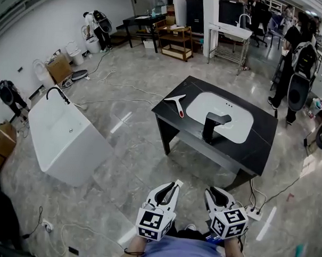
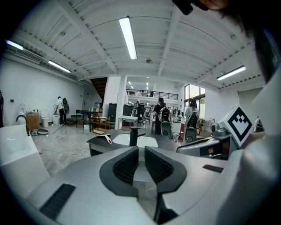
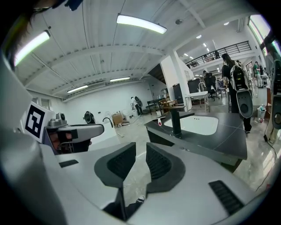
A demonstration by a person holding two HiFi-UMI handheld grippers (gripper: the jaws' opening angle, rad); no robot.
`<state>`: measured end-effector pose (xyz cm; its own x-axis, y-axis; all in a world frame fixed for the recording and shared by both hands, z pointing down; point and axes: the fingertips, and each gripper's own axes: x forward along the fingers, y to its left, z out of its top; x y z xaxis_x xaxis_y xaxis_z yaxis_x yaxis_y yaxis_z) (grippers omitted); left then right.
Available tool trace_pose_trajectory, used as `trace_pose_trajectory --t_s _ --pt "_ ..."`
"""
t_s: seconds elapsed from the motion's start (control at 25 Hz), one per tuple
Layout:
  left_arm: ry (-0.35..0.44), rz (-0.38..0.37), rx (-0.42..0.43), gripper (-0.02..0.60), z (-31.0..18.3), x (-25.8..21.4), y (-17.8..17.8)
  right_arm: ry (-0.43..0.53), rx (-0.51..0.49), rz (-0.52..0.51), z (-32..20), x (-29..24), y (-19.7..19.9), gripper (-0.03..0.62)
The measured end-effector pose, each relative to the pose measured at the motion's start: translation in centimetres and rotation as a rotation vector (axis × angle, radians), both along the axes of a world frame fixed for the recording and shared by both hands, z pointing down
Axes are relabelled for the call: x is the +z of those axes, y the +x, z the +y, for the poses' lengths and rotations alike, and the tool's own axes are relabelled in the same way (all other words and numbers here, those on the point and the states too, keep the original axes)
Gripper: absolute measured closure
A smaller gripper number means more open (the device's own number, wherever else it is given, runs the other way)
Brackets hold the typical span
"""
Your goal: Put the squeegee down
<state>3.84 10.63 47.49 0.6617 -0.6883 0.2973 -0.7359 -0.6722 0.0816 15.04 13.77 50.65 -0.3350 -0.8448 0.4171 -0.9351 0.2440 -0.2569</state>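
Well, the squeegee [image 1: 175, 103] already lies flat on the left end of the black counter [image 1: 267, 140], left of the white basin [image 1: 220, 117] and well apart from both your tools, so the step reads as done. To finish it well, keep both hands clear of the counter and leave the tool untouched.

Your left gripper [image 1: 175, 184] and right gripper [image 1: 209, 191] hang near your body, each with its jaws drawn to a narrow slit and nothing between them. Only the two gripper views prove that; the head view shows just their tops. In turn, only the head view gives the squeegee's whole outline, blade and red-tipped handle. The left gripper view shows it as a small distant sliver [image 2: 104, 138].
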Motion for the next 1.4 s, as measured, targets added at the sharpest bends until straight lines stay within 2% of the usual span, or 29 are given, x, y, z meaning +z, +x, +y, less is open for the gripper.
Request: trace_pose_trajectory --t_s 0.4,0.72,1.12,1.4 --pt "-0.005 -0.037 -0.022 0.54 5.2 0.6 -0.4 0.011 -0.089 -0.024 3.3 0.4 -1.6 0.508" --pt "0.006 -0.058 -0.028 0.522 6.5 0.5 -1.0 0.024 -0.135 -0.016 4.1 0.1 -2.9 0.508" --pt "0.014 -0.049 -0.044 0.522 6.4 0.4 -1.5 0.032 -0.14 0.015 3.6 0.0 -2.8 0.516" --pt "0.033 -0.026 -0.037 0.522 6.1 -0.2 -1.2 0.043 -0.108 0.048 3.2 -0.6 -1.2 0.516"
